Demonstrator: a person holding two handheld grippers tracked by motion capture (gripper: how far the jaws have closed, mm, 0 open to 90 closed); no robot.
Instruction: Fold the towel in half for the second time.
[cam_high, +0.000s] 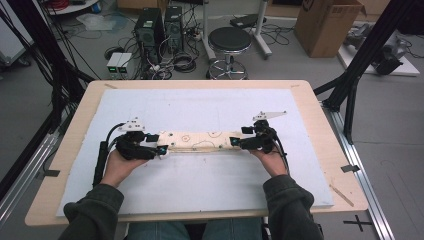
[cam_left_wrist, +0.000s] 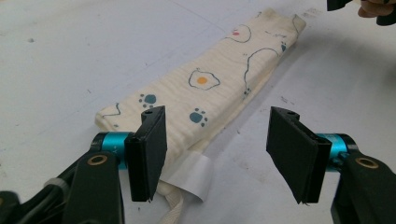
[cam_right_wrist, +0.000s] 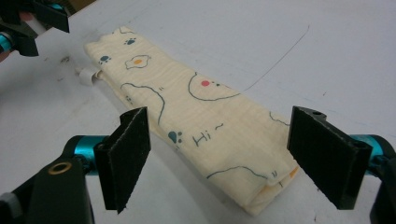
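- Cloth, folded into a long strip, lies flat on the white surface between both claws.
- Left claw: released, cloth end under its jaws.
- Right claw: released, straddling the opposite end.

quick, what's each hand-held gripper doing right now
left hand-held gripper: open, holding nothing, at one end of the folded cloth
right hand-held gripper: open, holding nothing, at the cloth's other end

Bright, even overhead light, soft shadows, sharp focus, no glare.
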